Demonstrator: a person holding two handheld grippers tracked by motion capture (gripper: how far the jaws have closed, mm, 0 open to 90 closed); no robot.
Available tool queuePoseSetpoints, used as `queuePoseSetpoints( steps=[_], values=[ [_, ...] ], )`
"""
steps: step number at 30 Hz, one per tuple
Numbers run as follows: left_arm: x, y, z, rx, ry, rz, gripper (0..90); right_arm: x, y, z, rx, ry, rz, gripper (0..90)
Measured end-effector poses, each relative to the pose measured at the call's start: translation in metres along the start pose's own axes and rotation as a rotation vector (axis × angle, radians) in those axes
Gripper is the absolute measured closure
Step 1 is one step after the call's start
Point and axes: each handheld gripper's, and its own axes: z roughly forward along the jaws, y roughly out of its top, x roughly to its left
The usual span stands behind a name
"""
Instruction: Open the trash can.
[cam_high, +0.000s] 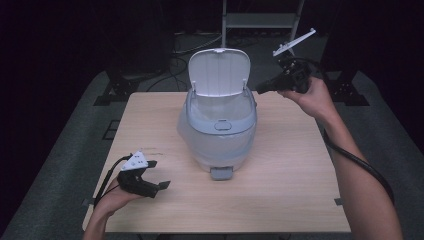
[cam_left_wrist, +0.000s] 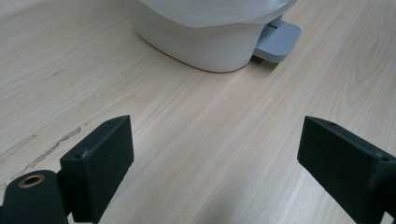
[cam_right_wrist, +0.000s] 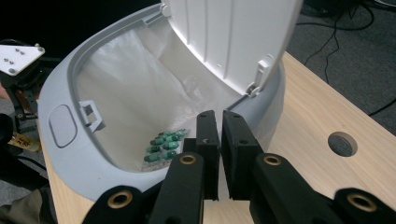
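1. Broadly, a light wooden table (cam_high: 280, 200) took up the middle of the high view, with dark floor and cables around it.
2. Next in size, a white pedal bin (cam_high: 218, 127) stood near the table's centre, its lid (cam_high: 219, 70) swung up and leaning back, a grey rim running round the opening.
3. A thin white liner bag (cam_right_wrist: 135, 88) lined the inside of the bin and spilled over its side in the high view.
4. The grey foot pedal (cam_left_wrist: 279, 41) stuck out from the bin's base toward the person's side, resting just above the tabletop.
5. The left gripper (cam_high: 155, 175) lay low at the table's near left corner, held in the left hand (cam_high: 112, 200), well apart from the bin; its jaws stood wide, with bare wood between them in the left gripper view.
6. The right gripper (cam_high: 260, 89) was held up in the right hand (cam_high: 315, 97) beside the bin's far right rim, near the lid hinge, pointing toward the opening; in the right gripper view its jaws were drawn narrow, only a thin slit between them and nothing held.
7. Smallest, a blister pack of green capsules (cam_right_wrist: 164, 145) lay at the bottom of the bag inside the bin, just beyond the right gripper's jaw tips in that view.
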Motion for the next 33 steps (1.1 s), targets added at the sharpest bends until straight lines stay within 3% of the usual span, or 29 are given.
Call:
queuePoseSetpoints(
  steps=[33],
  values=[
    [0.003,-0.001,-0.004,-0.013,0.008,-0.007,9.8,-0.038,0.036,-0.005,-0.026,-0.082,0.078,84.5]
  ],
)
